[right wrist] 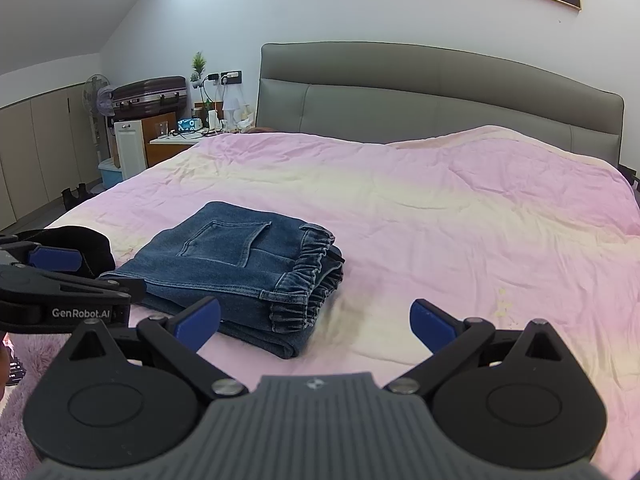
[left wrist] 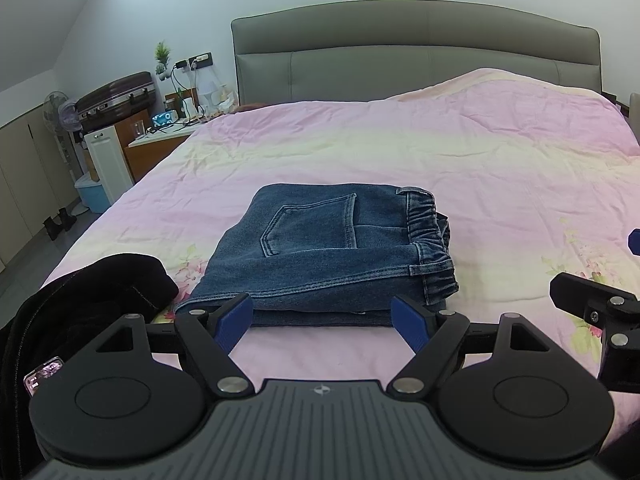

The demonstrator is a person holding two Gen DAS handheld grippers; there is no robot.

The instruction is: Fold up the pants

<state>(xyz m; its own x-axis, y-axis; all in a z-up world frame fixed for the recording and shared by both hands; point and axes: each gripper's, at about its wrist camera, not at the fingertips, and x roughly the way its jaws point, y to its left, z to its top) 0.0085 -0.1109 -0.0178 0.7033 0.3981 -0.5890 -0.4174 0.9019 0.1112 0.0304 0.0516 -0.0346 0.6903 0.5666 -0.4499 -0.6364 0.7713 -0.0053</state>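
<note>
Blue denim pants (left wrist: pixel 328 256) lie folded into a compact stack on the pink bed cover, back pocket up, elastic waistband to the right. They also show in the right wrist view (right wrist: pixel 240 268). My left gripper (left wrist: pixel 324 322) is open and empty, its blue pads just short of the stack's near edge. My right gripper (right wrist: pixel 316 322) is open and empty, to the right of the stack and a little back from it. The right gripper shows at the right edge of the left wrist view (left wrist: pixel 600 304); the left gripper shows at the left of the right wrist view (right wrist: pixel 60 280).
A black garment (left wrist: pixel 80 304) lies on the bed's near left corner, with a phone (left wrist: pixel 42 374) beside it. The grey headboard (left wrist: pixel 416 52) stands at the far end. A nightstand (left wrist: pixel 160 140), a suitcase (left wrist: pixel 116 98) and a fan (left wrist: pixel 60 112) are at the far left.
</note>
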